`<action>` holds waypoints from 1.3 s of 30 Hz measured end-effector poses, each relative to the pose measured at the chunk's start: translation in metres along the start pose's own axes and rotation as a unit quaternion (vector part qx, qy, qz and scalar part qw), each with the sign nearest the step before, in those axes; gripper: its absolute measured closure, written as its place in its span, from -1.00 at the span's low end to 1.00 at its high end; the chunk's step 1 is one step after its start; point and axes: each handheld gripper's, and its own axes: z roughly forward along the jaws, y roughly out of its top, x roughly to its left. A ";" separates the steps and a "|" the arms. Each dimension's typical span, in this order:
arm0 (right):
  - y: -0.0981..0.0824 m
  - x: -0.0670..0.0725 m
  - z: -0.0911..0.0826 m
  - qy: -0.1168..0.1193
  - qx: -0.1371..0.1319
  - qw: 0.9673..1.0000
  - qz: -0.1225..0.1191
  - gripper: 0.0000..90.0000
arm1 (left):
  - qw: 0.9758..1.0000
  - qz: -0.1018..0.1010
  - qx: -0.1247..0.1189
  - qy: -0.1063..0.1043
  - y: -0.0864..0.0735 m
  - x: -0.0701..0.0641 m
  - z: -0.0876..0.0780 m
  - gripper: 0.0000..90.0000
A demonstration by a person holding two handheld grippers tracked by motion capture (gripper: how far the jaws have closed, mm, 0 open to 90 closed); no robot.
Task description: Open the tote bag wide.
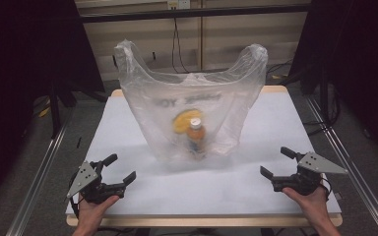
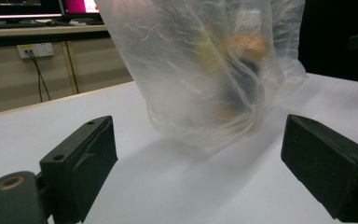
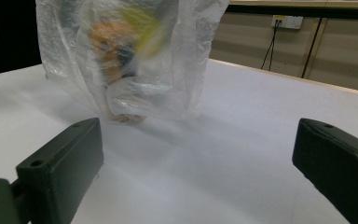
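Observation:
A clear plastic bag [image 1: 187, 110] stands upright in the middle of the white table [image 1: 128, 128], its two handles raised. Inside it an orange bottle [image 1: 196, 137] with a white cap stands beside a yellow round item [image 1: 183, 120]. My left gripper [image 1: 123, 169] rests near the front left corner, jaws wide apart and empty. At the front right my right gripper [image 1: 278, 162] is likewise open with nothing in it. The bag [image 2: 200, 70] lies ahead of the left gripper [image 2: 196, 168]. The right gripper [image 3: 196, 163] also faces the bag [image 3: 130, 56].
Black curtains hang at both sides. A wall with cables and a socket [image 1: 178, 5] runs behind the table. Metal rails [image 1: 39, 172] flank the table on the floor. Bare white surface lies between the grippers and the bag.

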 end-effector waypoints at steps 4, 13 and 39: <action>-0.001 0.000 0.005 0.003 0.016 1.000 -0.002 -0.90 | 1.000 -0.005 0.025 -0.011 0.001 0.003 0.002 -0.71; 0.000 0.001 0.011 0.031 0.028 0.999 0.010 -0.49 | 0.999 -0.011 0.039 -0.031 0.002 0.002 0.006 -0.32; 0.027 0.001 0.027 0.125 0.032 0.991 0.041 1.00 | 0.989 -0.029 0.096 -0.110 0.029 -0.004 0.033 0.96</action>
